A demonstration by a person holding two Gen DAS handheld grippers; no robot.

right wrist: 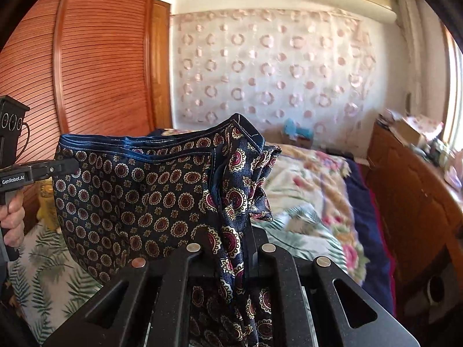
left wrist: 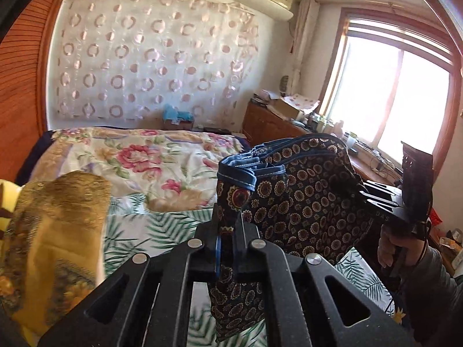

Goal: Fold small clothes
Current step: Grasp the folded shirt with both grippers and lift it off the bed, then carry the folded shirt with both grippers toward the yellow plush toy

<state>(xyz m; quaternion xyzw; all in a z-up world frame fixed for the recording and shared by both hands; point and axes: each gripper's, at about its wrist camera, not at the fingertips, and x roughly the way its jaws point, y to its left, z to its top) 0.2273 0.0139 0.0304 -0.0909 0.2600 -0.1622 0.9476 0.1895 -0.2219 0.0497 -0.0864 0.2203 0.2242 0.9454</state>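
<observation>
Black linkage bars fill the bottom of each wrist view, and between them the cloth is pinched. Left gripper point(left wrist: 228, 231) has its jaws pressed together on 1 corner of the shorts point(left wrist: 303, 190), a dark blue patterned garment with a blue waistband point(left wrist: 249, 167). Right gripper point(right wrist: 231, 248) is likewise clamped on the other end, with a bunched fold of fabric rising between its fingers.

Shorts point(right wrist: 139, 190) hang in the air between the 2 tools, clear of the bed point(left wrist: 162, 156) below. Their long axis runs from 1 gripper to the other, with the waistband point(right wrist: 139, 150) along the top edge and the body drooping in a curve beneath. From the left view the garment stretches off to the right toward the other tool, whose handle is held by a hand point(left wrist: 396, 248); from the right view it stretches left toward a hand point(right wrist: 11, 219) on the opposite handle. Neither hand is nearer the cloth: each holds an end.

Judging by the task, the piece is lifted and spread for laying flat or for a first fold. The next move likely turns on keeping the span taut and level, then lowering it onto the floral quilt point(right wrist: 312, 179) ahead. A yellow cushion point(left wrist: 58, 231) lies at the left and could crowd the landing spot.
</observation>
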